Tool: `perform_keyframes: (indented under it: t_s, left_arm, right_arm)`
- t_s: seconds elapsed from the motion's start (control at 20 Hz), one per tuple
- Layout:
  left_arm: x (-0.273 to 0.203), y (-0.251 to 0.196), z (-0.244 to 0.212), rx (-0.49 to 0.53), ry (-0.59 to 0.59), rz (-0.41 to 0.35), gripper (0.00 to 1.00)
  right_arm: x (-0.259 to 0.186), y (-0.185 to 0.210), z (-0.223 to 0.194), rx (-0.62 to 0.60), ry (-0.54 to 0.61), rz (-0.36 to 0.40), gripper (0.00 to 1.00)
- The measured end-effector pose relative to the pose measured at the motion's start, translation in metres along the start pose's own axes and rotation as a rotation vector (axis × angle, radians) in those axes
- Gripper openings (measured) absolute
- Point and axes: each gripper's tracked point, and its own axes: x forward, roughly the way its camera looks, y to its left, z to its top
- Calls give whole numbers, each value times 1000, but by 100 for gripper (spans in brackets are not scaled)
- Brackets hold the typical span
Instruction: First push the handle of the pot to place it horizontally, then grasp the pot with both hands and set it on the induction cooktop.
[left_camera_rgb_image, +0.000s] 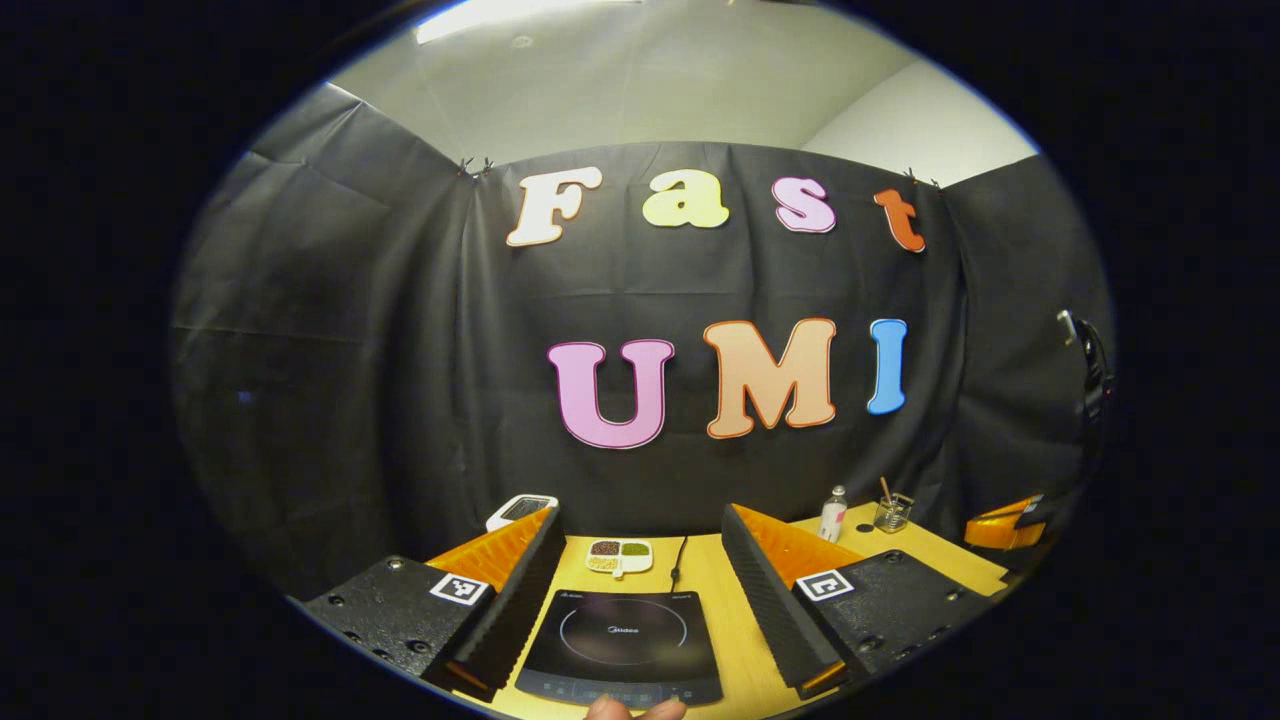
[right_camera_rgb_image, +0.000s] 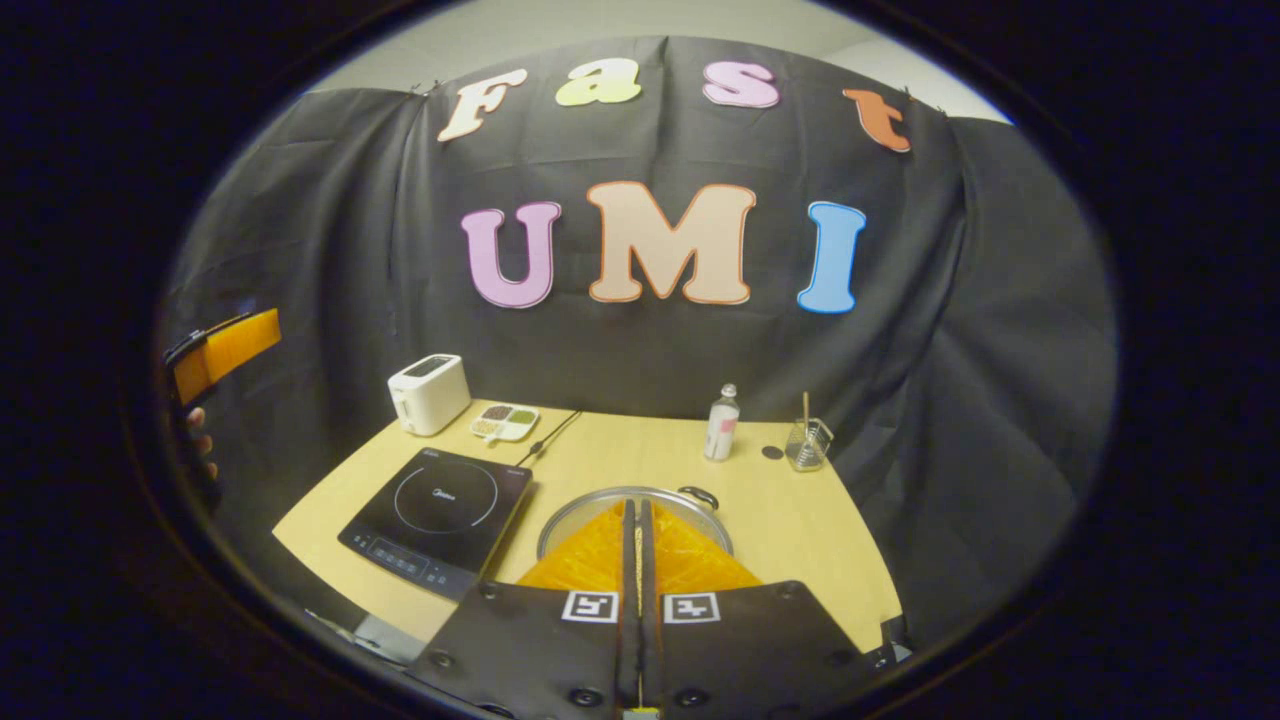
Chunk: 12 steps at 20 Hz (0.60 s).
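Right tool (right_camera_rgb_image: 637, 545) is pinched to a narrow slit, empty, poised over the pot (right_camera_rgb_image: 690, 508) beside the induction cooktop (right_camera_rgb_image: 440, 518); left tool (left_camera_rgb_image: 640, 570) gapes wide. We nudge the handle (right_camera_rgb_image: 699, 494) flat, gently, from its side.

Dim booth, overhead ceiling light (left_camera_rgb_image: 520, 15) — edges bent, perhaps slightly soft.

A black induction cooktop (right_camera_rgb_image: 437, 522), white toaster (right_camera_rgb_image: 429, 393) and silver pot (right_camera_rgb_image: 700, 505) sit on the yellow-tan table (right_camera_rgb_image: 800, 530).
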Motion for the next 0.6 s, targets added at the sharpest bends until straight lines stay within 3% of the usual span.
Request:
perform_keyframes:
  t_s: [0.2,0.4,0.6]
  left_arm:
    - [9,-14,0,39,24,39,97]
    - [10,-25,5,98,26,65,96]
    - [20,-40,1,120,48,34,95]
  right_arm:
    - [18,-17,-26,28,45,55,2]
    - [34,-21,-60,134,114,111,2]
    - [39,-17,-89,227,190,131,2]
